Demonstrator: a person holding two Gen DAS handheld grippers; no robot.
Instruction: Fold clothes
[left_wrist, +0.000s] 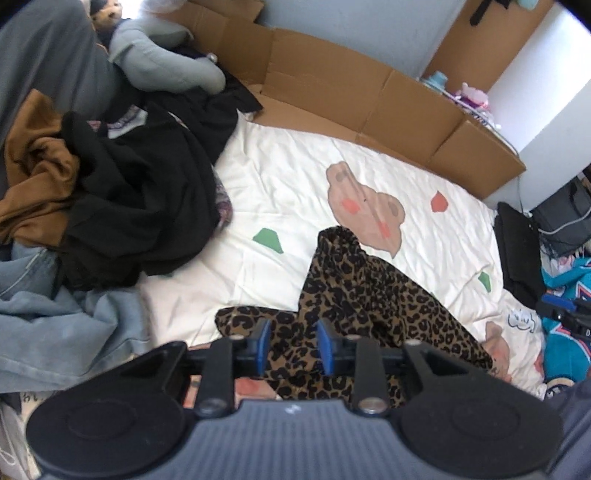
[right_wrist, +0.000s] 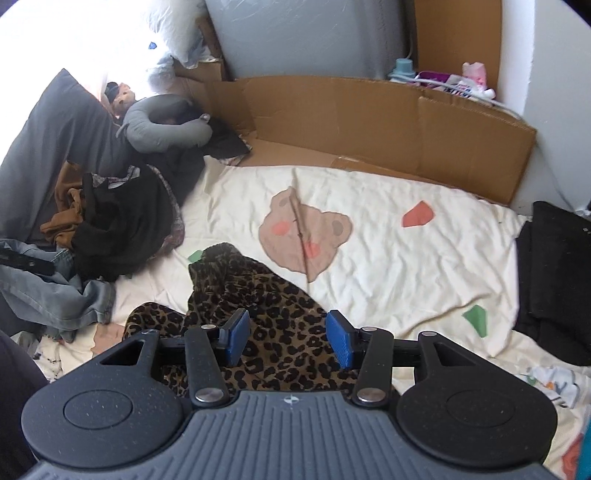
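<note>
A leopard-print garment (left_wrist: 354, 288) lies crumpled on the cream bedsheet (left_wrist: 288, 184) near the front edge. It also shows in the right wrist view (right_wrist: 255, 295). My left gripper (left_wrist: 293, 347) is over its near part, blue pads a moderate gap apart with the cloth showing between them; I cannot tell whether it grips. My right gripper (right_wrist: 290, 338) is open wide just above the same garment, nothing held. A pile of unfolded clothes (left_wrist: 122, 199), black, brown and denim, lies at the left and also shows in the right wrist view (right_wrist: 110, 221).
Flattened cardboard (left_wrist: 354, 96) lines the wall behind the bed. A grey neck pillow (right_wrist: 166, 123) and a grey cushion (right_wrist: 55, 147) sit at the back left. Folded black cloth (right_wrist: 554, 280) lies at the right edge. A teal garment (left_wrist: 565, 317) is at the far right.
</note>
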